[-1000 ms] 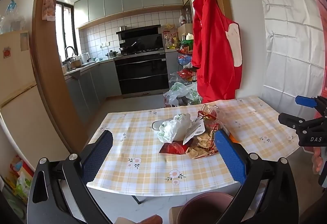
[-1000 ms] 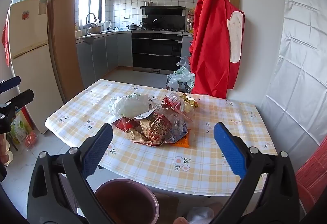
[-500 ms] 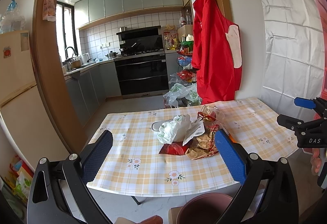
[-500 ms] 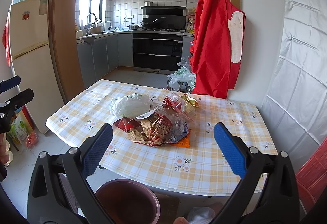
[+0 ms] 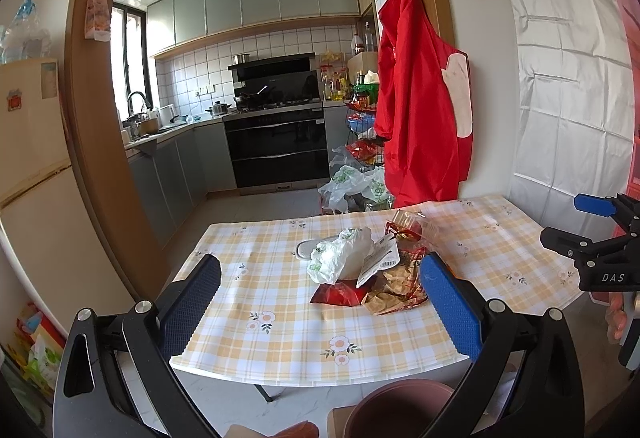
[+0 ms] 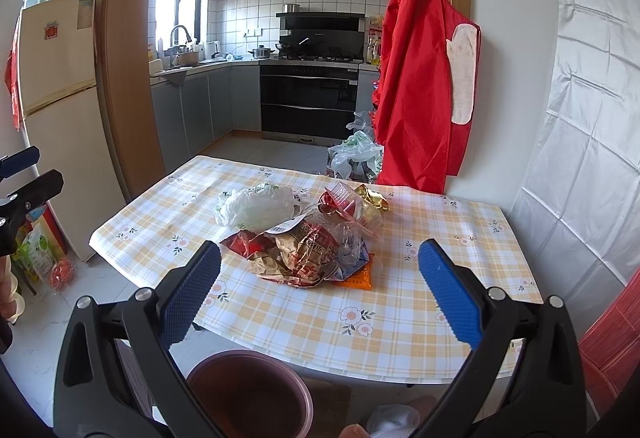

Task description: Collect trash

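On the yellow checked table (image 6: 400, 314) the heap of crinkly wrappers and bags (image 6: 304, 238) looks a bit closer than before, both my left gripper (image 5: 320, 302) and right gripper (image 6: 320, 286) wide open and empty, nothing yet in the brown round bin (image 6: 248, 394).

The brown bin (image 6: 250, 394) below the counter's near edge is cut off by the picture's bottom edge and partly hidden behind the gripper frame. Print on the white label (image 6: 286, 227) is too small to read. Wrappers (image 6: 304, 258) under the heap overlap, their shapes unclear.
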A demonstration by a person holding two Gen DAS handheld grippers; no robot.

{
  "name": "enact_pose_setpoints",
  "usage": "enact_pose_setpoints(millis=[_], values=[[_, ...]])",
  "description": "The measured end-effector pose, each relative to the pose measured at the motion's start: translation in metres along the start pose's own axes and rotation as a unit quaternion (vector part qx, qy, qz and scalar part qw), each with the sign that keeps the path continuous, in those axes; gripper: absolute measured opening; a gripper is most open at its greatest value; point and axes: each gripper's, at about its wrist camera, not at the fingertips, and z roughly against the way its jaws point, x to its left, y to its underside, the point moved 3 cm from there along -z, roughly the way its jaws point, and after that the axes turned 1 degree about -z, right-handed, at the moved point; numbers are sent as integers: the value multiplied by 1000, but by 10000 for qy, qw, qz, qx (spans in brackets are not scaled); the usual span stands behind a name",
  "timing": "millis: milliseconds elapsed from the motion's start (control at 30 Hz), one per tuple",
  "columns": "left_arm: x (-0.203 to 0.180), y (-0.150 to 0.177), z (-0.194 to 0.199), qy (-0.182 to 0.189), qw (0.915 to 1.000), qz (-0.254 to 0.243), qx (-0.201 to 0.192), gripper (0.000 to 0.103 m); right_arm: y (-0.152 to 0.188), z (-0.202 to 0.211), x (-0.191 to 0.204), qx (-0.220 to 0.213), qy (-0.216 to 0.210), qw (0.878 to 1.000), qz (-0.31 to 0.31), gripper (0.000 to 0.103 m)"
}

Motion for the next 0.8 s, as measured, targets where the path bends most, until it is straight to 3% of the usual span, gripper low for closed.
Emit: enact_pose_setpoints(millis=[800], values=[[1,-2,3,15,10000,2,-22,98,-5,2,1,-20,8,10000,19,97]])
